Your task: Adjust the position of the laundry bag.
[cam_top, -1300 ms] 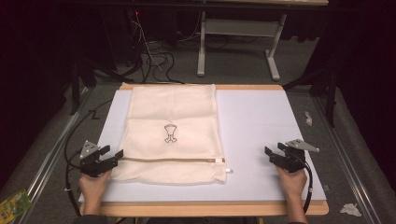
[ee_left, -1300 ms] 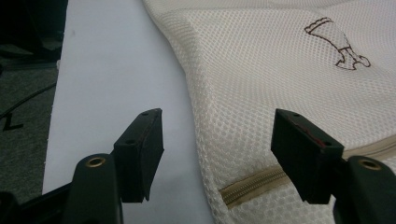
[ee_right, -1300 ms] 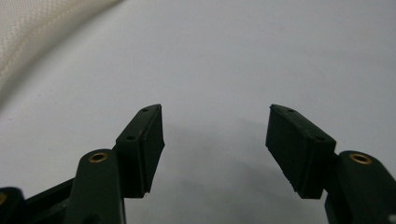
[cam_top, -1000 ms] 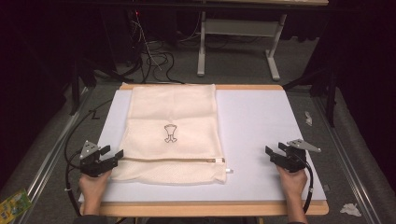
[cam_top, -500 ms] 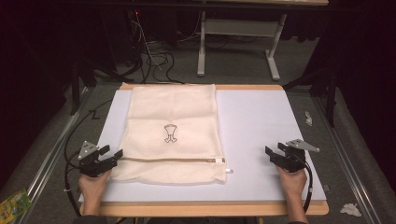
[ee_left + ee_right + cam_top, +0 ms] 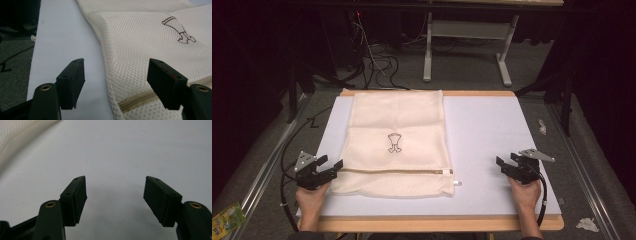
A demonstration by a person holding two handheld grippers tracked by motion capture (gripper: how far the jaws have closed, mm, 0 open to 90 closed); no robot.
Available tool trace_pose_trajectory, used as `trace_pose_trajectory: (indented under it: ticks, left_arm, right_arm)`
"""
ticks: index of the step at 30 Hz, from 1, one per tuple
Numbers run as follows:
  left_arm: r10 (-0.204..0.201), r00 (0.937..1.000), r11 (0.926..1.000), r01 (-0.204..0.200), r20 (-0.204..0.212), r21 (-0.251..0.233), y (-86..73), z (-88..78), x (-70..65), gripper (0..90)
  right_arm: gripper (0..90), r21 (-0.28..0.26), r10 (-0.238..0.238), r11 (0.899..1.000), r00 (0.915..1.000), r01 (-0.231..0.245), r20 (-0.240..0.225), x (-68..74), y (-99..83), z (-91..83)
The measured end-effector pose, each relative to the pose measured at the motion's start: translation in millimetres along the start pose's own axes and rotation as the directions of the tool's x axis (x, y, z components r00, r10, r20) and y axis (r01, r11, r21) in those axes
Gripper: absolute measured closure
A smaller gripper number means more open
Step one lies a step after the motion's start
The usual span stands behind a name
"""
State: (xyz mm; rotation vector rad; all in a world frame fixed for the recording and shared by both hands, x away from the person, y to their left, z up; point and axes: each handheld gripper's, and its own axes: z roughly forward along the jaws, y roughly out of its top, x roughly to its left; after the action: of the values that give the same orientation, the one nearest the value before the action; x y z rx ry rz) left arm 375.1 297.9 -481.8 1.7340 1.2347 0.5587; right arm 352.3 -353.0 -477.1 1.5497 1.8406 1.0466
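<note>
Mesh bag (image 6: 396, 142): cream, fine honeycomb weave, lying flat on the white mat (image 6: 492, 140), which I take as my landmark. It covers the mat's left half, running from the far edge almost to the near one. A small dark emblem (image 6: 393, 143) sits at mid-bag. A tan zipper (image 6: 397, 171) crosses the bag near its near end, and a white pull (image 6: 456, 182) sticks out onto the mat at the right corner. Cloth is smooth, with one faint fold line across the upper part.

Left gripper (image 6: 326, 169): at the mat's near left edge, just at the bag's left corner. I note its jaws have just been opening and now stand spread, with the bag's edge and zipper end lying between them, not pinched.

Right gripper (image 6: 508, 168): near the mat's near right corner, well apart from the bag, jaws spread over bare mat.
</note>
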Motion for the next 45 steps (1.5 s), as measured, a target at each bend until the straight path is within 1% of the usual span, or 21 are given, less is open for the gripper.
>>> trace_pose_trajectory:
  ticks: [2, 3, 5, 14, 15, 16, 20, 22, 23, 24, 25, 29, 31, 33, 34, 35, 37, 39, 42, 44, 45]
  left_arm:
    - [-0.013, 0.9999, 0.9999, 0.013, 0.006, 0.006, 0.6, 0.6, 1.6, 30.2]
    - [-0.029, 0.9995, 0.9994, 0.029, 0.014, 0.022, 2.2, 1.9, 3.8, 29.9]
    - [-0.032, 0.9994, 0.9991, 0.031, 0.017, 0.027, 2.9, 2.7, 4.0, 30.2]
    - [-0.028, 0.9994, 0.9989, 0.027, 0.022, 0.038, 9.5, 1.5, -1.5, 32.5]
    - [-0.012, 0.9996, 0.9991, 0.011, 0.027, 0.041, 13.2, -0.5, -3.4, 32.5]
    - [-0.012, 0.9996, 0.9991, 0.011, 0.027, 0.041, 13.2, -0.5, -3.4, 32.5]
    - [-0.004, 0.9993, 0.9994, 0.003, 0.038, 0.035, 16.3, -5.5, -6.1, 32.6]
    - [0.015, 0.9994, 0.9991, -0.016, 0.032, 0.040, 16.7, -6.2, -7.1, 33.0]
    - [0.022, 0.9994, 0.9990, -0.023, 0.027, 0.038, 16.1, -6.2, -7.8, 33.0]
    - [0.024, 0.9995, 0.9990, -0.024, 0.023, 0.038, 15.3, -6.3, -7.8, 33.4]
    - [0.017, 0.9997, 0.9991, -0.018, 0.019, 0.037, 15.0, -6.4, -7.4, 33.8]
    - [0.008, 0.9995, 0.9990, -0.009, 0.030, 0.044, 16.7, -8.4, -6.4, 34.3]
    - [0.009, 0.9994, 0.9984, -0.011, 0.034, 0.056, 17.2, -9.2, -7.8, 34.4]
    - [0.010, 0.9994, 0.9980, -0.013, 0.033, 0.062, 17.4, -8.8, -8.5, 34.4]
    - [0.010, 0.9991, 0.9973, -0.013, 0.042, 0.073, 17.4, -7.5, -10.1, 34.5]
    - [0.010, 0.9991, 0.9973, -0.013, 0.042, 0.073, 17.4, -7.5, -10.1, 34.5]
    - [-0.002, 0.9982, 0.9947, -0.005, 0.061, 0.103, 18.5, -4.5, -12.3, 34.1]
    - [-0.003, 0.9977, 0.9942, -0.005, 0.068, 0.108, 19.8, -4.0, -13.5, 33.2]
    - [-0.007, 0.9964, 0.9951, -0.002, 0.084, 0.098, 21.8, -5.3, -18.2, 31.6]
    - [0.004, 0.9963, 0.9940, -0.013, 0.086, 0.108, 23.3, -4.7, -21.9, 31.2]
    - [0.014, 0.9961, 0.9934, -0.024, 0.087, 0.112, 24.3, -3.9, -24.1, 30.5]
  right_arm:
    - [38.8, -0.010, -0.010, 1.000, 1.0000, 0.010, 0.000, 0.6, 0.1, -0.8]
    - [39.9, -0.019, -0.003, 1.000, 1.0000, 0.003, 0.004, 0.2, 0.5, -1.5]
    - [40.9, -0.034, 0.004, 0.999, 1.0000, -0.004, 0.001, -1.0, 0.8, -2.5]
    - [40.4, -0.048, 0.031, 0.998, 0.9995, -0.031, -0.006, 0.8, 3.9, -3.7]
    - [40.4, -0.045, 0.034, 0.998, 0.9992, -0.035, -0.020, 3.3, 5.3, -4.2]
    - [40.4, -0.045, 0.034, 0.998, 0.9992, -0.035, -0.020, 3.3, 5.3, -4.2]
    - [41.5, -0.034, 0.018, 0.999, 0.9989, -0.019, -0.044, 11.2, 6.1, -3.7]
    - [41.8, -0.042, -0.006, 0.999, 0.9985, 0.004, -0.054, 16.1, 7.7, -4.0]
    - [41.8, -0.042, -0.006, 0.999, 0.9985, 0.004, -0.054, 16.1, 7.7, -4.0]
    - [41.8, -0.047, -0.008, 0.999, 0.9982, 0.005, -0.059, 17.5, 8.1, -4.2]
    - [43.1, -0.032, -0.002, 1.000, 0.9967, -0.001, -0.082, 20.8, 9.2, -3.7]
    - [44.6, -0.024, -0.021, 1.000, 0.9953, 0.019, -0.094, 26.8, 10.6, -3.7]
    - [45.1, -0.028, -0.024, 0.999, 0.9930, 0.021, -0.116, 32.2, 10.9, -3.4]
    - [45.4, -0.023, -0.022, 1.000, 0.9930, 0.019, -0.117, 33.8, 11.2, -3.4]
    - [46.7, -0.018, -0.030, 0.999, 0.9905, 0.028, -0.134, 36.9, 12.3, -2.7]
    - [46.7, -0.018, -0.030, 0.999, 0.9905, 0.028, -0.134, 36.9, 12.3, -2.7]
    - [48.7, 0.010, -0.030, 0.999, 0.9868, 0.032, -0.159, 42.3, 12.6, -2.8]
    - [49.3, 0.018, -0.032, 0.999, 0.9854, 0.036, -0.167, 45.0, 12.9, -2.7]
    - [50.8, 0.037, -0.050, 0.998, 0.9794, 0.058, -0.196, 57.0, 14.8, -0.7]
    - [51.1, 0.040, -0.048, 0.998, 0.9774, 0.057, -0.206, 59.9, 15.2, 0.7]
    - [51.1, 0.055, -0.051, 0.996, 0.9734, 0.064, -0.223, 67.0, 17.3, 3.0]
